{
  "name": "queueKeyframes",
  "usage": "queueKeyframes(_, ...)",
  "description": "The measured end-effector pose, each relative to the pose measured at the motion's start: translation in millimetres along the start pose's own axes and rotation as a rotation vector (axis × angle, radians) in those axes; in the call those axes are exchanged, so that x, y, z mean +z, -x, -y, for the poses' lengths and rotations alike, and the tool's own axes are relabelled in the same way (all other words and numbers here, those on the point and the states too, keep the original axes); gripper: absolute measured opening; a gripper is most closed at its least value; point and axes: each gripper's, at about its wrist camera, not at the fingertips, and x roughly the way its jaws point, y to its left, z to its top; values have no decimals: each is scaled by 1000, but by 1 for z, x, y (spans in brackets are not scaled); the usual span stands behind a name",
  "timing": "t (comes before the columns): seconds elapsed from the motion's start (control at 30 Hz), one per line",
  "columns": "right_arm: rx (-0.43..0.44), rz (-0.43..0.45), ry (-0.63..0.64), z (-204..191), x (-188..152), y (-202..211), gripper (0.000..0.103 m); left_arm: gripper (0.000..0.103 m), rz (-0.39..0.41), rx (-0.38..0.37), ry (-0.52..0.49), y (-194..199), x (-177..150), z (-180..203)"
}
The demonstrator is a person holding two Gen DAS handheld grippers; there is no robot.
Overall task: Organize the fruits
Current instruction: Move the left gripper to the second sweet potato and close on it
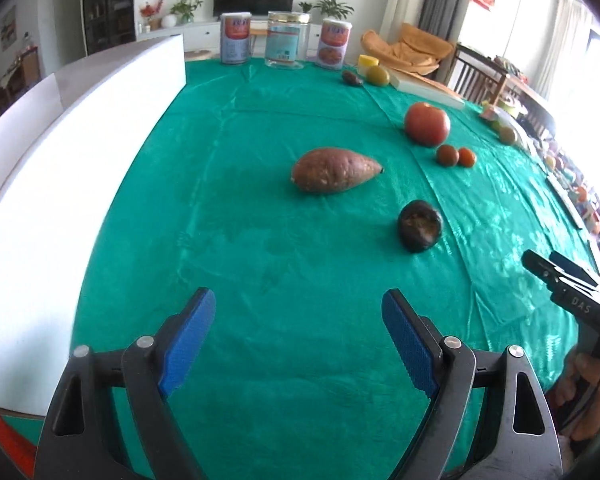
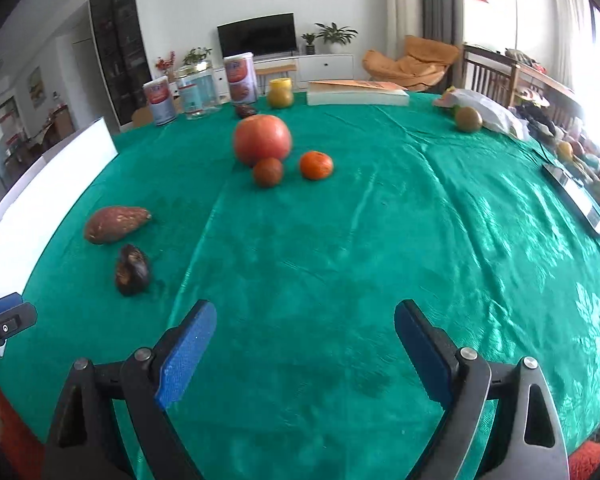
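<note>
On the green tablecloth (image 1: pixel 260 240) lie a sweet potato (image 1: pixel 334 170) (image 2: pixel 114 224), a dark wrinkled fruit (image 1: pixel 419 231) (image 2: pixel 132 270), a big red tomato (image 1: pixel 427 123) (image 2: pixel 262 139), a brownish small fruit (image 1: pixel 447 155) (image 2: pixel 267 172) and a tangerine (image 1: pixel 467 157) (image 2: pixel 316 165). My left gripper (image 1: pixel 298 306) hangs open over bare cloth, short of the sweet potato. Likewise open and with nothing between its fingers, my right gripper (image 2: pixel 304 318) is well short of the tomato group. The right gripper's tip (image 1: pixel 556 276) shows at the left view's right edge.
A white box (image 1: pixel 80 160) (image 2: pixel 60 168) stands along the table's left side. Two cans (image 1: pixel 236 38) (image 2: pixel 242 78) and a glass jar (image 1: pixel 286 40) (image 2: pixel 196 94) line the far edge, beside a green fruit (image 1: pixel 378 76) (image 2: pixel 281 98), a book (image 2: pixel 356 94) and a kiwi (image 2: pixel 469 119).
</note>
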Motion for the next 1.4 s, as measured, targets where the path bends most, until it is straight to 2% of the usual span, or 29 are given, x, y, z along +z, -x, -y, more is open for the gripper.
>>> queueKeyframes(0.07,-5,-28,-14,9,1,-4,91,87,27,39,-14,-7,-4,-4)
queueKeyframes(0.27,-36,-3,-5,8,10,-13,91,87,45,113,-32,-29,-4,-18)
queueKeyframes(0.37,-49,-21,24,5,2,-25,91,87,36,82,1,-31,-2,-25)
queueKeyframes(0.63,-69,-35,18,5,-2,-29,91,88,28,99,-37,-34,-3,-19)
queueKeyframes(1.4,-91,-55,24,3,-1,-29,97,90,26,96,-38,-35,-5,-19)
